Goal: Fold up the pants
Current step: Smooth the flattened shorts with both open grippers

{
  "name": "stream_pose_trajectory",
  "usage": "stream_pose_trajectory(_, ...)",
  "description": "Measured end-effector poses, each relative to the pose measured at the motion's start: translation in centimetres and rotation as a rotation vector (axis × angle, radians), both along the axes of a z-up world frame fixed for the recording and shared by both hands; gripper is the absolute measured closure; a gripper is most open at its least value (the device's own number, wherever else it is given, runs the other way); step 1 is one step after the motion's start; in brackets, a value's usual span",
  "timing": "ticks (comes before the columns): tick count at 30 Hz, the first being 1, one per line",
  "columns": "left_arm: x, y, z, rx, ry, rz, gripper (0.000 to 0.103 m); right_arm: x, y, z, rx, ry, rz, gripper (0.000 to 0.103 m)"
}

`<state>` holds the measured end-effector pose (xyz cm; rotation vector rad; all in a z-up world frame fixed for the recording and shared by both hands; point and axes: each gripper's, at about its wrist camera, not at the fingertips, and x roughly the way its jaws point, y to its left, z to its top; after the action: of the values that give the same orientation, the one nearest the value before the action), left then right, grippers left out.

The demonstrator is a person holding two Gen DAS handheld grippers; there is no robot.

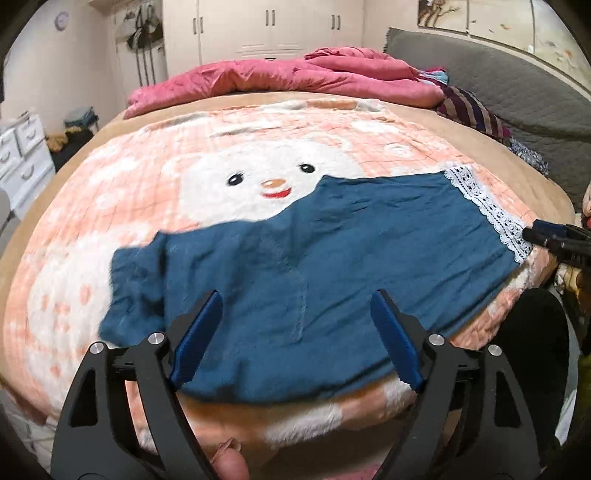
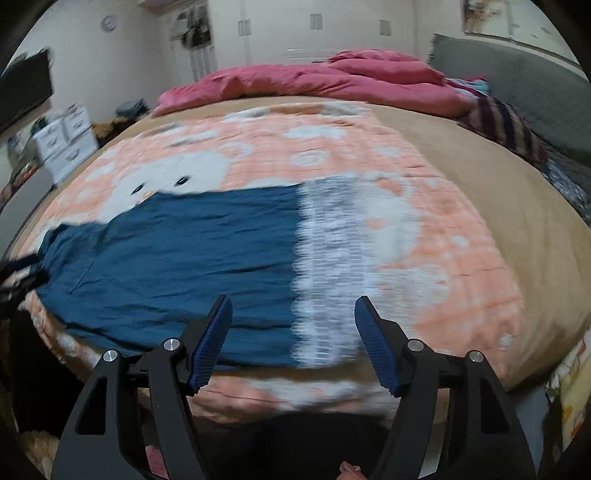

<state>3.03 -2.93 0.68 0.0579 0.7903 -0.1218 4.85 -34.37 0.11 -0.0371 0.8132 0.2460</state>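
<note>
Blue pants (image 1: 314,266) with a white lace hem (image 1: 487,210) lie flat across the near part of a pink cartoon blanket (image 1: 184,155) on a bed. The waist end is at the left, the lace hem at the right. My left gripper (image 1: 295,299) is open and empty, hovering over the pants' waist half. My right gripper (image 2: 293,302) is open and empty above the pants (image 2: 184,251) near the lace hem (image 2: 328,266); this view is motion-blurred. The right gripper also shows at the right edge of the left wrist view (image 1: 554,240).
A crumpled red duvet (image 1: 295,77) lies at the far side of the bed. A grey quilted headboard (image 1: 498,85) and striped cloth (image 1: 469,110) are at the right. White drawers (image 1: 22,155) stand at the left. White wardrobes (image 1: 266,29) line the back wall.
</note>
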Motion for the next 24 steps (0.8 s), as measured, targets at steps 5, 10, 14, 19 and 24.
stream_pose_trajectory(5, 2.4, -1.7, -3.0, 0.033, 0.071, 0.002, 0.028, 0.5, 4.0, -1.4, -0.014, 0.054, 0.076, 0.035)
stream_pose_trajectory(10, 2.5, -2.3, -5.8, 0.054, 0.138, -0.018, 0.027, 1.6, 4.9, -4.4, -0.025, 0.171, 0.064, 0.035)
stream_pose_trajectory(14, 2.4, -2.1, -6.1, 0.040, 0.130, -0.022, 0.025, 1.6, 4.6, -4.7, 0.011, 0.168, 0.076, 0.032)
stream_pose_trajectory(19, 2.0, -2.5, -4.5, -0.007, 0.127, -0.045, 0.022, 0.5, 2.8, -3.1, 0.099, 0.105, 0.075, 0.032)
stream_pose_trajectory(24, 1.8, -4.7, -1.5, -0.029, 0.069, -0.105, 0.015, -1.1, -0.5, -1.1, 0.104, 0.029, 0.004, 0.026)
